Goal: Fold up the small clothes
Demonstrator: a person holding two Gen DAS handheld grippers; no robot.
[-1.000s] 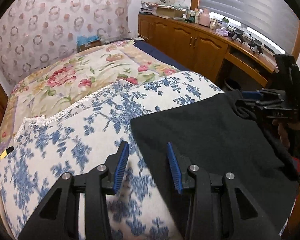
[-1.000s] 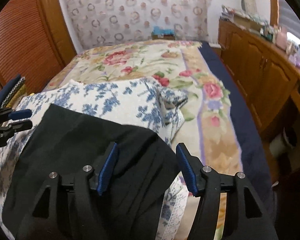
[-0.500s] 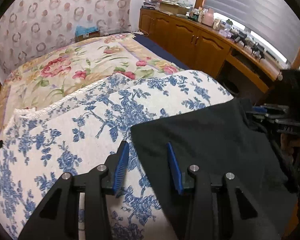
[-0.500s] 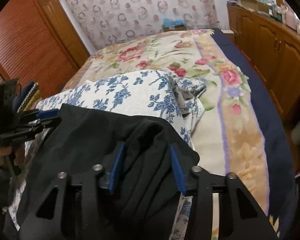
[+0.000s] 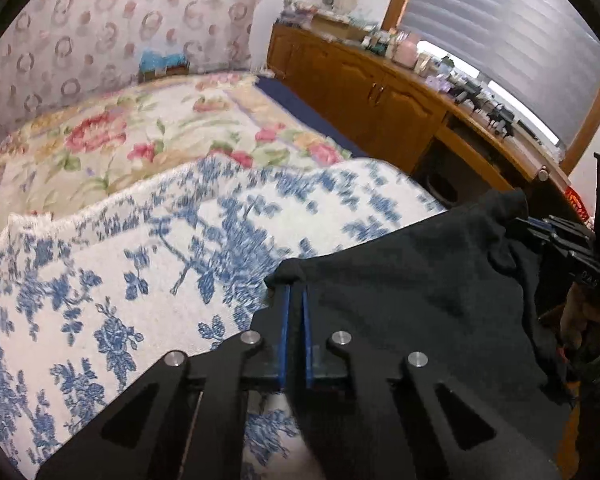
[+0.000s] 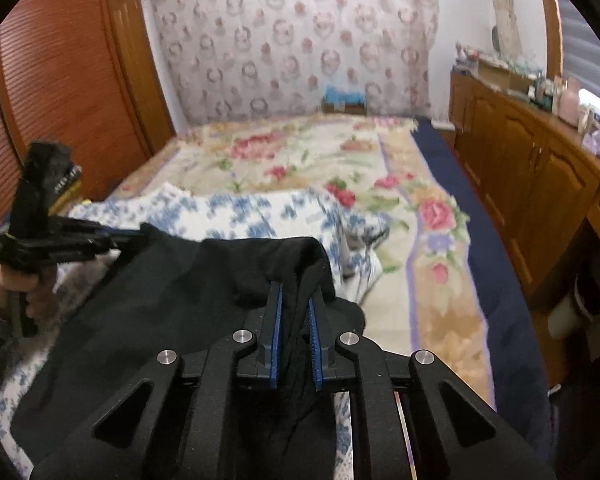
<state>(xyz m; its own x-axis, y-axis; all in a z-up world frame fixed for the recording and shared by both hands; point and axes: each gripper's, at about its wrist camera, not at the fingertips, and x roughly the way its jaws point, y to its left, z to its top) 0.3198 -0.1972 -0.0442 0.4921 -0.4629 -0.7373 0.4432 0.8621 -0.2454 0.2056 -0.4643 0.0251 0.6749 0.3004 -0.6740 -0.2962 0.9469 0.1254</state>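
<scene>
Two grippers are pinching one black garment point(image 5: 420, 292), which is lying on the blue-flowered white bedspread point(image 5: 140, 280) at the near end of the bed.

Left wrist view: the left gripper point(image 5: 295, 292) is showing its blue pads brought together on the garment's far left corner, with a small nub of cloth poking out beyond the tips. Its jaws have just been closing, and cloth is sitting between them. The tool is pointing down and forward over the bedspread. At the right edge the right gripper point(image 5: 540, 229) is gripping the opposite corner, a hand visible beneath it. The fabric is judged soft, light and limp; it is sagging between the two holds, so corners and hems look like the sound places to take it.

Right wrist view: the right gripper point(image 6: 296, 300) is clamping a thicker bunch of black garment point(image 6: 160, 300), several layers gathered between the pads; these jaws have likewise just been closing. It is angled downward. The left gripper point(image 6: 134, 234) is seen at the left, held in a hand point(image 6: 10, 280), nipping the far corner.
</scene>
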